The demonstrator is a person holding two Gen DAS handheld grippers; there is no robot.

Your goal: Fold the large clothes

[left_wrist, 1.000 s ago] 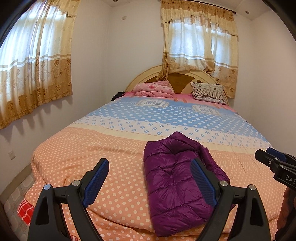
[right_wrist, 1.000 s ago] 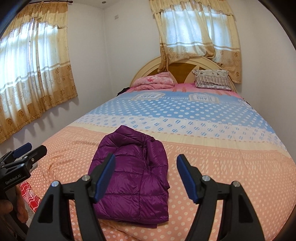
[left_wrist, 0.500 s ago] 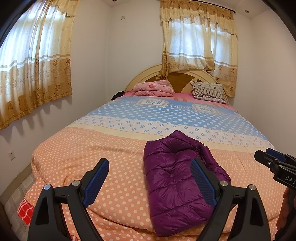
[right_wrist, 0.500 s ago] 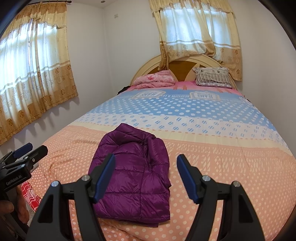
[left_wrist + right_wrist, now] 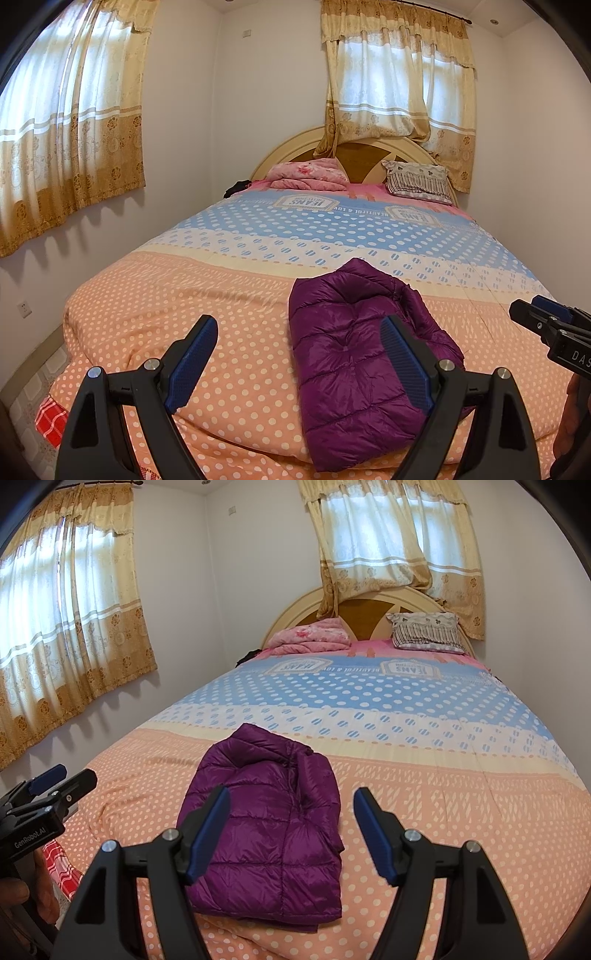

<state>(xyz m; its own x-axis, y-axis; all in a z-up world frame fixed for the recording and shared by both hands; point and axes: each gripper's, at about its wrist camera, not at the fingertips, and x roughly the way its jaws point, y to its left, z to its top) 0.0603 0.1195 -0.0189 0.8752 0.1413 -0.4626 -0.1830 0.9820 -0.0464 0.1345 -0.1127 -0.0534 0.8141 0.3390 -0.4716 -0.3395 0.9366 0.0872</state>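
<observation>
Purple puffer jacket (image 5: 354, 354) lies folded near the bed's (image 5: 147, 302) foot; our 2 grippers, left (image 5: 295, 360) and right (image 5: 291, 830), hover wide open, empty. It looks light, puffy, slippery, so we'd pinch a seamed edge.

On the blue band of the polka-dotted bedspread (image 5: 369, 698) we read two badge-shaped emblems, both printed upside down from where we stand — each says "JEANS" in big letters (image 5: 408, 669), with a smaller line in it too fine to make out. Between the emblems runs a strip of capitals, also inverted; we make out "BEAUTIFUL & LOV" (image 5: 364, 211) before the rest blurs.

On the black body of the left gripper (image 5: 29, 840) we read "GenRobot.AI" in white. On the black body of the right gripper (image 5: 570, 354) we see only "DAS" — the frame edge cuts the rest.
</observation>
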